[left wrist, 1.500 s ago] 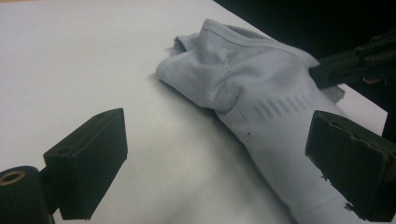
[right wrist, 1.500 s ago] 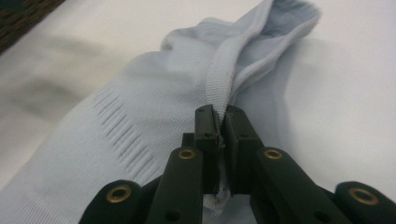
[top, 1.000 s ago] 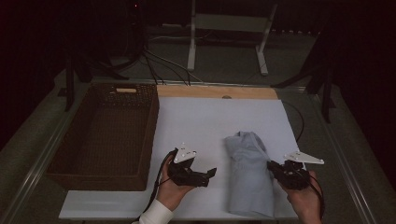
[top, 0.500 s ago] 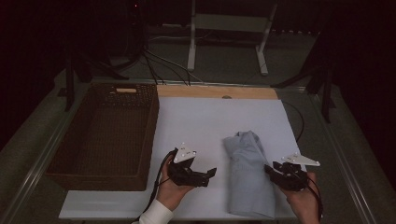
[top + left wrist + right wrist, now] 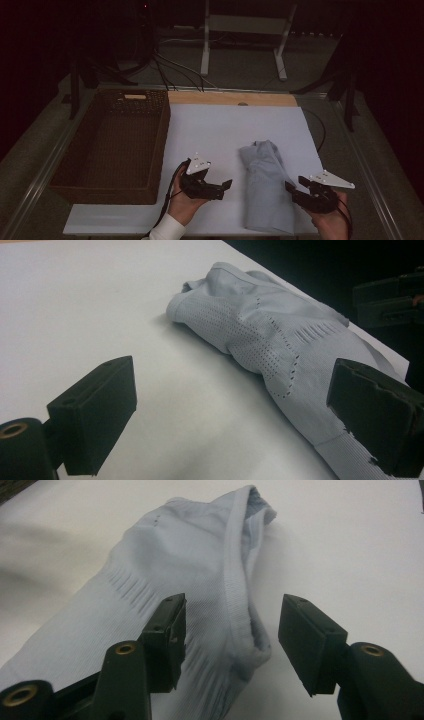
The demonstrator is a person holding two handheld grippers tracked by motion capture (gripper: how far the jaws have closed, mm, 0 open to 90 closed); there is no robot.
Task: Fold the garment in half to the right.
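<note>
A grey folded garment [image 5: 265,192] lies lengthwise on the white board [image 5: 225,125], right of centre. My right gripper [image 5: 293,190] sits at the garment's right edge near its front end. Its jaws have just been opening. In the right gripper view the garment's [image 5: 175,545] hemmed edge lies between the jaws of the right gripper [image 5: 230,635], and the pads stand clear of it. My left gripper [image 5: 224,186] rests open on the board just left of the garment. In the left gripper view the jaws of the left gripper [image 5: 235,420] stand wide, with the garment [image 5: 270,325] ahead.
A dark wicker basket [image 5: 161,150] stands along the board's left side. A wooden strip [image 5: 230,98] borders the board's far edge. Behind the table are a white stand [image 5: 240,25] and cables [image 5: 170,65]. A black cable [image 5: 320,130] trails off the right edge.
The right gripper's jaws have opened at the garment's edge, and that hand has shifted slightly right and nearer the front edge. The left gripper and the garment stay put.
</note>
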